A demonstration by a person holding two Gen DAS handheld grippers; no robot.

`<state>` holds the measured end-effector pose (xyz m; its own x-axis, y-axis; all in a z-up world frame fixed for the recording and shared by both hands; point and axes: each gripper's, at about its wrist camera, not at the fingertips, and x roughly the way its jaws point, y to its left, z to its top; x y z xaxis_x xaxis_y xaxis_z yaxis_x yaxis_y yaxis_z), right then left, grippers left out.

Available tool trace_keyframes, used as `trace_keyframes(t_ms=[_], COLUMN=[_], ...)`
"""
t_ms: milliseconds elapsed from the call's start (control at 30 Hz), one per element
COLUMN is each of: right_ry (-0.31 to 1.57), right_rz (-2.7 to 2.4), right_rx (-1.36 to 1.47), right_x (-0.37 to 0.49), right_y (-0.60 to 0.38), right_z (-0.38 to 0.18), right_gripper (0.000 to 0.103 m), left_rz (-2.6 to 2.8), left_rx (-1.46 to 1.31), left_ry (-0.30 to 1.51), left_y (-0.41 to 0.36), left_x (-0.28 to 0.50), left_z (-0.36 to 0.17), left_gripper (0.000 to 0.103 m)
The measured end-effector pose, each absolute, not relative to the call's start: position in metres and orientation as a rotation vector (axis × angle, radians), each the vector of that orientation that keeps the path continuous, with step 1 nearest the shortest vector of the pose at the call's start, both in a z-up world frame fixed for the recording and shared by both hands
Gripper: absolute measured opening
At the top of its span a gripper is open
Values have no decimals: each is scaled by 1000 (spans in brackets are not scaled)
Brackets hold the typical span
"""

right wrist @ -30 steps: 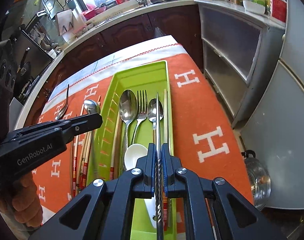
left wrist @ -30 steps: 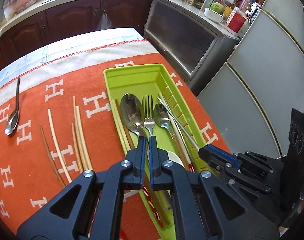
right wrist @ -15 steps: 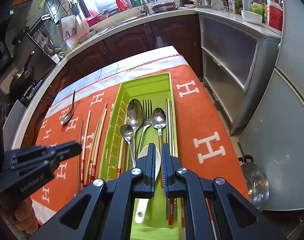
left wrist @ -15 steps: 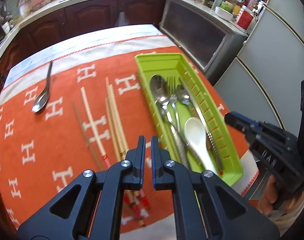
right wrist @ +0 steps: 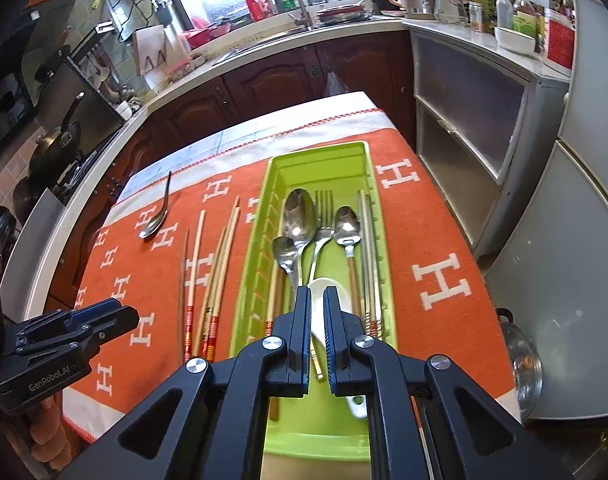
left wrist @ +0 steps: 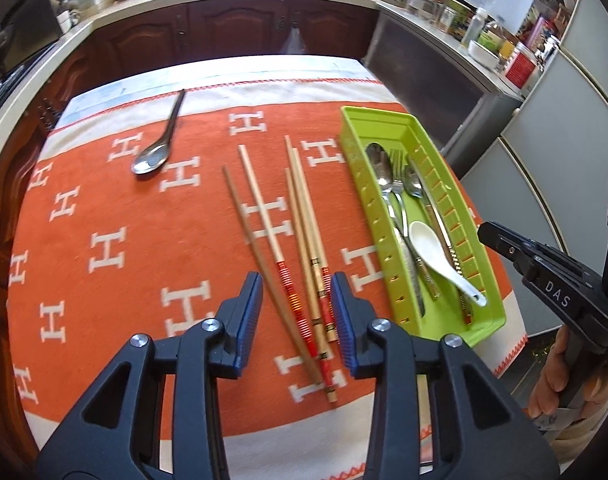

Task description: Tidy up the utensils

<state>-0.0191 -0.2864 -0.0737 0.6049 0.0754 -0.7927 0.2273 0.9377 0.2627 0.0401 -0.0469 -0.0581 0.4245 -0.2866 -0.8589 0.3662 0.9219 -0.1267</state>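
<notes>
- The left gripper (left wrist: 297, 300) hangs over the near ends of the loose chopsticks (left wrist: 299, 240); its jaws have just been opening and stand spread, the chopstick handles showing between them on the cloth below, not pinched.
- The right gripper (right wrist: 315, 320) hovers over the near end of the green tray (right wrist: 259, 256), its jaws nearly pressed together with only a thin slit between and nothing held.
- The chopsticks lie fanned on the orange cloth (left wrist: 103, 216) just left of the tray, their red-banded ends toward the camera.
- Inside the tray a white ceramic spoon (left wrist: 432, 248) rests across the handles of the metal pieces at the near end.
- Further in lie a large metal spoon (right wrist: 300, 214), a fork (right wrist: 324, 216), a smaller spoon (right wrist: 347, 226) and, along the right wall, metal chopsticks (right wrist: 368, 248).
- A lone metal spoon (left wrist: 155, 152) lies well apart on the cloth's far left, bowl toward the camera.
- Beyond the table stand dark wooden cabinets (right wrist: 263, 80) and a sink counter.
</notes>
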Motion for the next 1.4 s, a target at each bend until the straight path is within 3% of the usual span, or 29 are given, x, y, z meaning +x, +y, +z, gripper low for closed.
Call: trace_keyframes(t_ms=[933, 1400], right_ry=[979, 1080], right_rz=[127, 200], right_rx=[195, 197], right_x=[14, 65], right_y=[-187, -143], right_z=[-65, -110], right_gripper=[7, 8], left_rz=[-260, -251], left_rx=[-21, -61], left_ry=[1059, 1099], left_y=[31, 43], left_x=[49, 61], left_z=[-75, -100], left_gripper=[34, 34])
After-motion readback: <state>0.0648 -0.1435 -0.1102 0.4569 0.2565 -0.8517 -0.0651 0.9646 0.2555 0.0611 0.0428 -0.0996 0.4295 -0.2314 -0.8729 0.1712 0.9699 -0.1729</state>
